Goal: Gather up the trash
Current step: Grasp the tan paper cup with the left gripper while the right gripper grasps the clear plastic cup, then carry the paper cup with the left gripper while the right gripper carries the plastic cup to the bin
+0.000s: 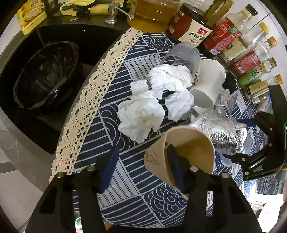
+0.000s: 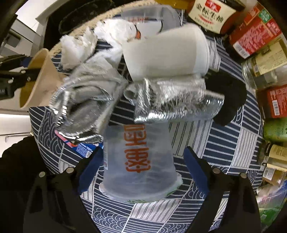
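Observation:
My left gripper (image 1: 141, 168) is open, with its right finger inside the mouth of a tan paper cup (image 1: 190, 143) lying on the blue patterned cloth (image 1: 136, 186); the left finger stands well apart from the cup. Crumpled white tissues (image 1: 143, 114) lie just beyond. A white paper cup (image 1: 209, 80), a clear plastic cup (image 1: 183, 55) and crumpled silver foil bags (image 1: 220, 132) lie further right. My right gripper (image 2: 143, 164) is open around a clear plastic cup with orange print (image 2: 138, 161), its fingers on either side and apart from it. The foil bags (image 2: 170, 102) and the white cup (image 2: 168, 52) lie beyond it.
A black-lined bin (image 1: 46, 75) sits in the dark sink at the left, past the cloth's lace edge (image 1: 93, 93). Sauce and oil bottles (image 1: 231, 39) crowd the back and right; they also show in the right wrist view (image 2: 256, 30). A yellow box (image 1: 32, 16) stands far left.

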A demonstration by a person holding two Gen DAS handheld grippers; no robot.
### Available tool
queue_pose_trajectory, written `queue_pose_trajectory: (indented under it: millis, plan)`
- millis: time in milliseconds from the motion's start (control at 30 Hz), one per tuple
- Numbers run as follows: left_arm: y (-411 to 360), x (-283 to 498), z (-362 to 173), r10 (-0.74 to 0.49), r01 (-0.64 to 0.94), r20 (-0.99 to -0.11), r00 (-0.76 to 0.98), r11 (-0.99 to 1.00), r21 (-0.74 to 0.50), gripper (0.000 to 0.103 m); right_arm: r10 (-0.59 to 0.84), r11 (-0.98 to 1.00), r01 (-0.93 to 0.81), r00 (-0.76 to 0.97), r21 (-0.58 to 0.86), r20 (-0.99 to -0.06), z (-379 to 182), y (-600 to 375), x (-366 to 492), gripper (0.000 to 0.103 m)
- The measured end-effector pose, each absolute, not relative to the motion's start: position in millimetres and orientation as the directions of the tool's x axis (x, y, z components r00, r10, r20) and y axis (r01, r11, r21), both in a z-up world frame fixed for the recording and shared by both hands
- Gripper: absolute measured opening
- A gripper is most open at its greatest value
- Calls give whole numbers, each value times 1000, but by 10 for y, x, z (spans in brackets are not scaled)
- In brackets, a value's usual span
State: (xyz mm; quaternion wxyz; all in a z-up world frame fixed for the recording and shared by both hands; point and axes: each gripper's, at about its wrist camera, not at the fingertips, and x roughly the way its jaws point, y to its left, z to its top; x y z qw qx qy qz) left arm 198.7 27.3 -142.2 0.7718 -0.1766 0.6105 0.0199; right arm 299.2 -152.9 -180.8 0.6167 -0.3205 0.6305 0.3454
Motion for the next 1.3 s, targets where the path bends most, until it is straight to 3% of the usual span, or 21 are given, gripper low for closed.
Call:
queue_pose_trajectory:
  millis: [133, 233, 467, 867, 1300]
  plan:
    - [228, 2024, -1430, -190, -218, -951, 245, 945, -245, 38, 50, 599, -795, -81, 95, -995, -1928, -1660, 3022, 80]
    - [195, 2023, -1416, -181, -203, -953, 242, 951, -232, 22, 74, 632, -767, -88, 115, -993, -1954, -1761, 3040, 73]
    - [151, 1948, -1366, -174, -182, -952, 251, 958, -223, 15, 140, 677, -719, -85, 158, -986, -1906, -2079, 2891, 72]
    - [8, 1617, -1047, -140, -175, -936, 323, 963, -204, 14, 215, 716, -675, -33, 180, -976, -1587, -2664, 2548, 72]
    - [115, 1087, -641, -105, -244, -911, 399, 945, -216, 14, 269, 700, -678, -39, 223, -962, -999, -2482, 2354, 72]
